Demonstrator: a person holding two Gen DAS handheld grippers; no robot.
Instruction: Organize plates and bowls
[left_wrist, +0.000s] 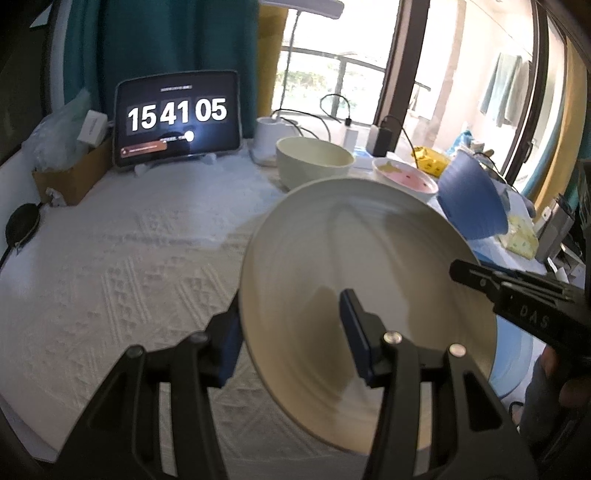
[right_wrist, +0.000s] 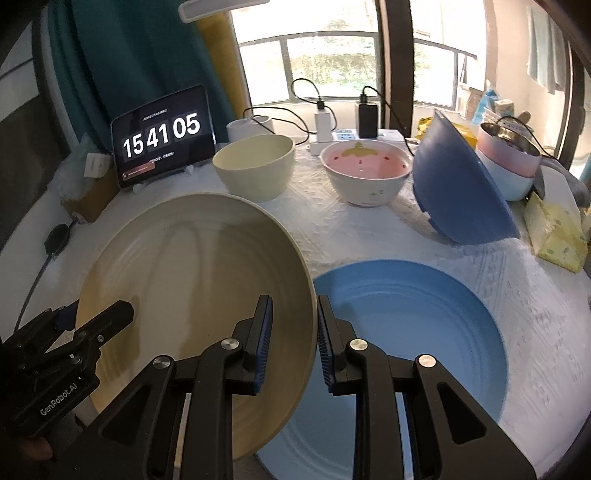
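- left gripper (left_wrist: 291, 332) and right gripper (right_wrist: 295, 343) both pinching cream plate (right_wrist: 192, 280) rim, left and right edges
- blue plate (right_wrist: 413, 317) on tablecloth (left_wrist: 122, 266), near right

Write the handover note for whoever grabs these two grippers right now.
Left gripper: shut on the left rim of the cream plate.
Right gripper: shut on the same plate's right rim; the plate is held tilted above the table.
Blue plate: flat on the white tablecloth, partly under the cream plate.
Bowls at the back: cream bowl, pink-lined bowl, dark blue bowl tipped on its side.
Done: cream plate lifted.
Left: probably set it down, perhaps on the blue plate, then sort the bowls.
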